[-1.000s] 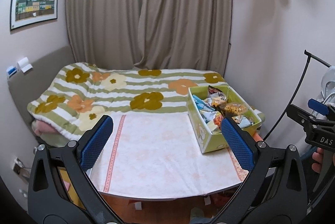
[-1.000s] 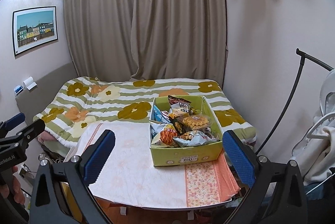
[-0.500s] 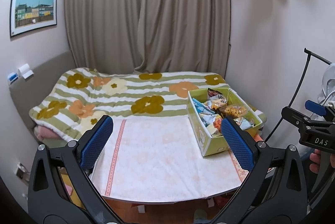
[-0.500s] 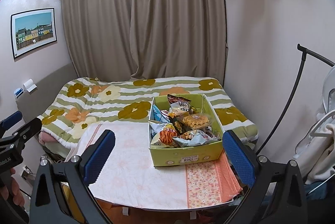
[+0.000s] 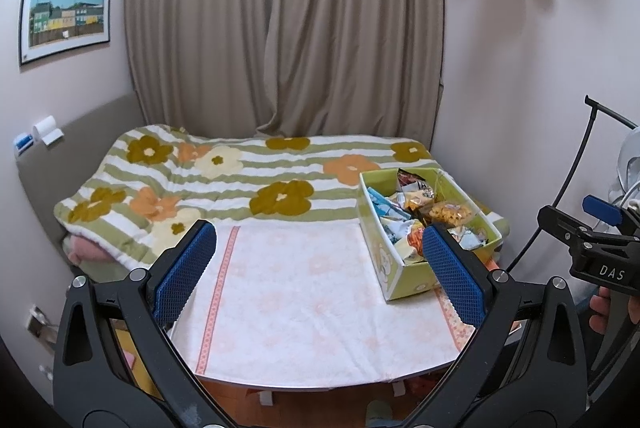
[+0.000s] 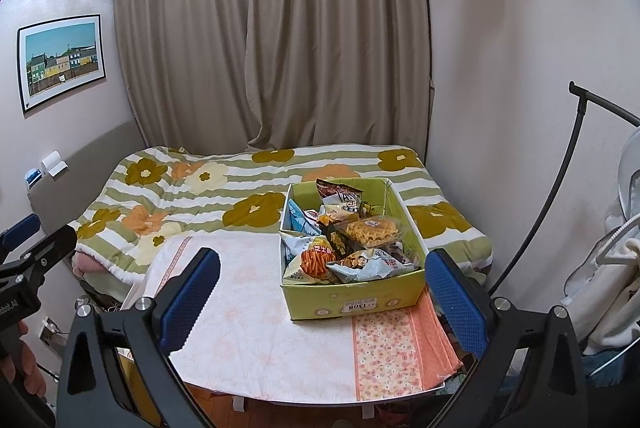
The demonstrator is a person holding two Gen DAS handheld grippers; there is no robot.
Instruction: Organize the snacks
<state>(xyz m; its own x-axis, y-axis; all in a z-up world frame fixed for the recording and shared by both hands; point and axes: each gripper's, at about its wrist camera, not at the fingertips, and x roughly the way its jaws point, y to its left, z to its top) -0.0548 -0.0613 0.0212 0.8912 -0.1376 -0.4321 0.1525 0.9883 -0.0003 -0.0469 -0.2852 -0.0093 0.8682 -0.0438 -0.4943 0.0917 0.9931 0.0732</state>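
Observation:
A green cardboard box stands on the right side of a small table covered with a white and pink flowered cloth. Several snack bags are piled inside it. My left gripper hovers in front of the table, open and holding nothing. My right gripper is likewise open and holding nothing, held back from the box's front wall. Each gripper shows at the edge of the other's view, held by a hand.
A bed with a striped flower blanket lies just behind the table, and beige curtains hang behind it. A black clothes rack with white garments stands at the right. A framed picture hangs on the left wall.
Both wrist views have tilted slightly upward, so the table and box sit a little lower in the frames. Both grippers stay open; nothing on the table has moved.

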